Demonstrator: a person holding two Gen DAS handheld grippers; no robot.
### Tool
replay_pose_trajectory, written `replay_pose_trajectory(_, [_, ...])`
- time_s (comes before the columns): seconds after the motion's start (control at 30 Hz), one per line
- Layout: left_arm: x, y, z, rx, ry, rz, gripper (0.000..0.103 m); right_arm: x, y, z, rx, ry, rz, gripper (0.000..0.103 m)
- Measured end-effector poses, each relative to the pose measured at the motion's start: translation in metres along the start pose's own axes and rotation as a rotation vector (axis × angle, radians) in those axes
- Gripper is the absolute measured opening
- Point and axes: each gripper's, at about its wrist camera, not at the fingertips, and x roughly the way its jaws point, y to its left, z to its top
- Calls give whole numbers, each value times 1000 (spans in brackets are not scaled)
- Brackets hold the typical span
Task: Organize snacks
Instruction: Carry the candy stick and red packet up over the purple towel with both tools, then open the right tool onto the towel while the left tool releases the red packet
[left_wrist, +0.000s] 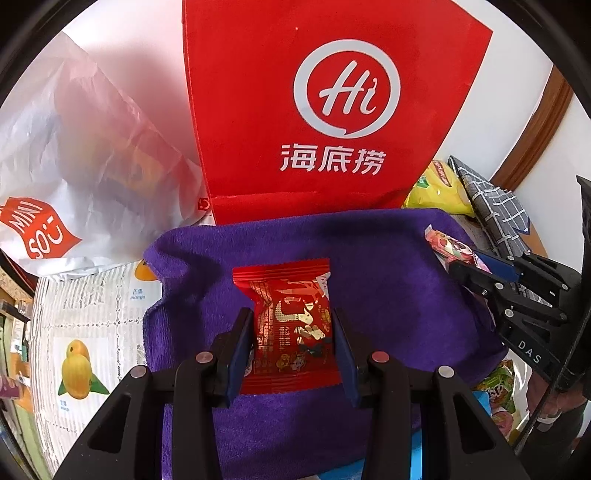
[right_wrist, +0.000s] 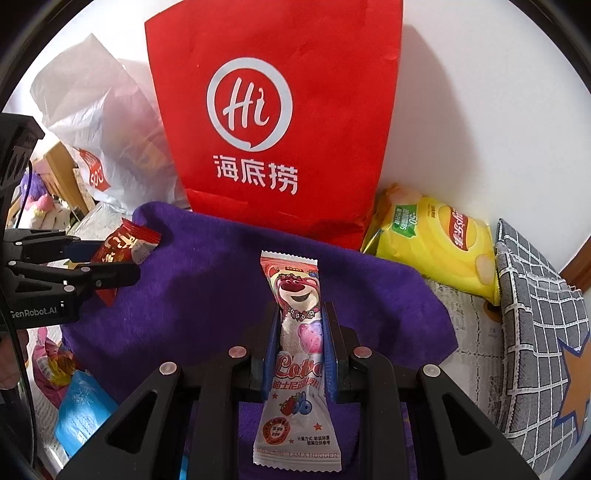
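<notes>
Red bag: a tall red paper bag (left_wrist: 325, 110) with a white "Hi" logo stands upright against the wall at the back, its foot just behind the cloth; its mouth is out of view
White bag: a crumpled white plastic shopping bag (left_wrist: 85, 147) with a red label leans just left of the red bag
Cloth: a purple fleecy towel (left_wrist: 388, 280) spread over the surface, under both held snacks
Yellow packet: a yellow crisp bag (right_wrist: 436, 240) lies right of the red bag, beside a grey checked fabric pouch (right_wrist: 535, 314)
Left gripper (left_wrist: 293, 332): jaws closed on a small red foil snack packet (left_wrist: 288, 321), pinched at its sides and held above the towel
Right gripper (right_wrist: 301, 347): jaws closed on a long pink-and-white candy packet printed with a pink bear (right_wrist: 295, 314), gripped across its middle, both ends sticking free
Stage: likely both snacks are picked and waiting to be dropped in a bag; which one I cannot tell
Risk: the foil wrappers look slick and soft, so either may slide out if swung quickly
Risk: the red bag looks light and unsupported; a nudge at its rim could tip it
Risk: the grippers are near each other and could clash over one opening
</notes>
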Motion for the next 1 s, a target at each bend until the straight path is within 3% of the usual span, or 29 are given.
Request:
replay_pose_trajectory(0.8, [12,-7,-2,24,43,-5,40,8,3,0,-22,30,-16,23])
replay_pose_trajectory(1.0, [8,-10,-2,31,34,-5,41,1,1,2,-15,10,-7,33])
